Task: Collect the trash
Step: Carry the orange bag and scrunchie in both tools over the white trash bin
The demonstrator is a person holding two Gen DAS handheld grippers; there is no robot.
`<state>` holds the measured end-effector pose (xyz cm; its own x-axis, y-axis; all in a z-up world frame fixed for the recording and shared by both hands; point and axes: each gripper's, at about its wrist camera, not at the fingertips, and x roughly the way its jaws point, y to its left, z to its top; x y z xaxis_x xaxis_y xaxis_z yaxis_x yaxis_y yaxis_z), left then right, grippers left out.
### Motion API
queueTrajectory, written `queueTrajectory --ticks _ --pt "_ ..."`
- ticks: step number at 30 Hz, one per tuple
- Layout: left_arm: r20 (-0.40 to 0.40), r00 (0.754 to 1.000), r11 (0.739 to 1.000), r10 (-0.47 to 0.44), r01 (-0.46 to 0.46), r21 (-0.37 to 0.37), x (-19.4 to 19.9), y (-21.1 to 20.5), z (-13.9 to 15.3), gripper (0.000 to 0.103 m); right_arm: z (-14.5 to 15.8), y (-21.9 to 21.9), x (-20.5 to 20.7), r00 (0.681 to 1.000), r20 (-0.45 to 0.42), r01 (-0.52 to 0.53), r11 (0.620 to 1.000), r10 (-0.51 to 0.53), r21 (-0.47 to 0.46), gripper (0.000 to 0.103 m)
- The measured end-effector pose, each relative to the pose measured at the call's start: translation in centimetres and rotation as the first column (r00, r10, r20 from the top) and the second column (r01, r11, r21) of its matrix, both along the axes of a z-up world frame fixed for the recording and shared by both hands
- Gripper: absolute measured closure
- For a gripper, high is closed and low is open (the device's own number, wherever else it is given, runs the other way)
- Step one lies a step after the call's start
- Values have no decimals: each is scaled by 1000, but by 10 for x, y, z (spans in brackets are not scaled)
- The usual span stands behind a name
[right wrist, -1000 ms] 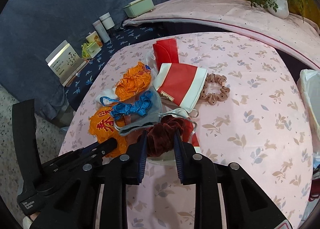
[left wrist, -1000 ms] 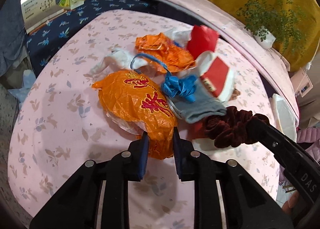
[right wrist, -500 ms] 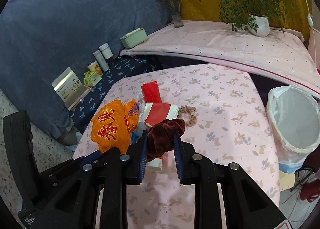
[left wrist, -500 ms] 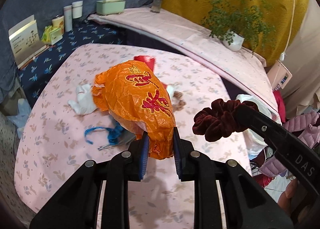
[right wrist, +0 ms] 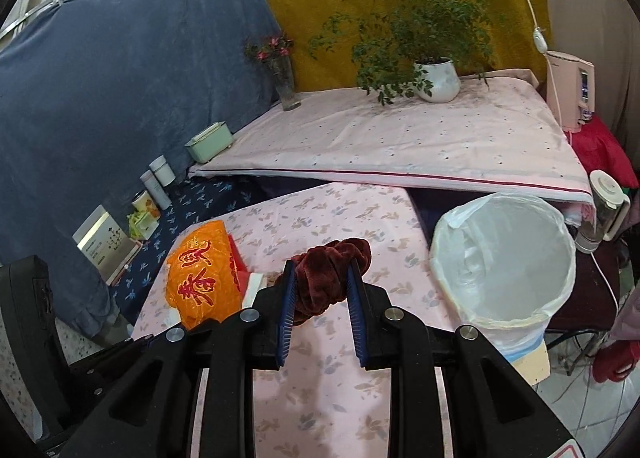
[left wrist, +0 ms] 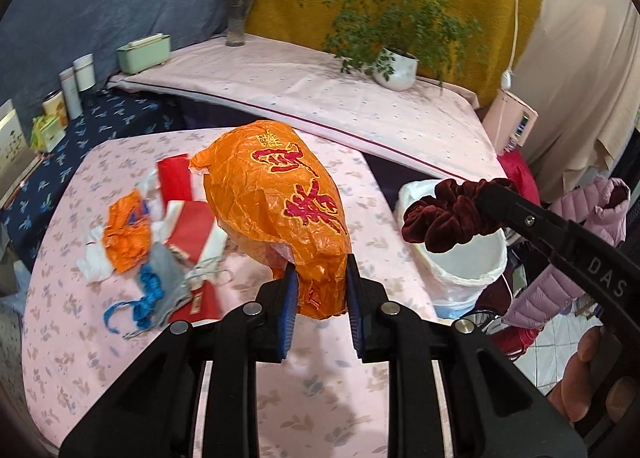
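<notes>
My left gripper (left wrist: 320, 294) is shut on a crumpled orange bag with red characters (left wrist: 276, 202) and holds it above the pink table (left wrist: 304, 390). It also shows in the right wrist view (right wrist: 204, 278). My right gripper (right wrist: 320, 290) is shut on a dark red velvet scrunchie (right wrist: 328, 274), also seen in the left wrist view (left wrist: 444, 214), held in the air next to the white-lined trash bin (right wrist: 504, 258), which stands off the table's right edge (left wrist: 464, 266).
More litter lies on the table's left: a small orange wrapper (left wrist: 128, 238), red-and-white packets (left wrist: 188, 218), a blue ribbon on grey cloth (left wrist: 148, 294). A potted plant (right wrist: 436, 78), a vase (right wrist: 286, 78) and a green box (right wrist: 210, 146) stand on the shelf behind.
Both grippers have lifted higher and swung right with the orange bag and the scrunchie. The trash bin has come closer in both views.
</notes>
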<state>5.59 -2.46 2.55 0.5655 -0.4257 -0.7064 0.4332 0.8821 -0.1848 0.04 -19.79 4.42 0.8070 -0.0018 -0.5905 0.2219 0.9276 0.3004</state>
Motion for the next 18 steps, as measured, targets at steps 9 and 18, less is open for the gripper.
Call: queueTrajectory --ticks 9,18 --pt "8 994 993 -111 111 28 3 -66 -7 82 -14 -61 -4 993 -29 116 993 -117 -14 80" --pt "-1 973 972 -232 232 37 8 -126 -20 81 -34 -119 -4 972 -74 221 975 -222 -15 80"
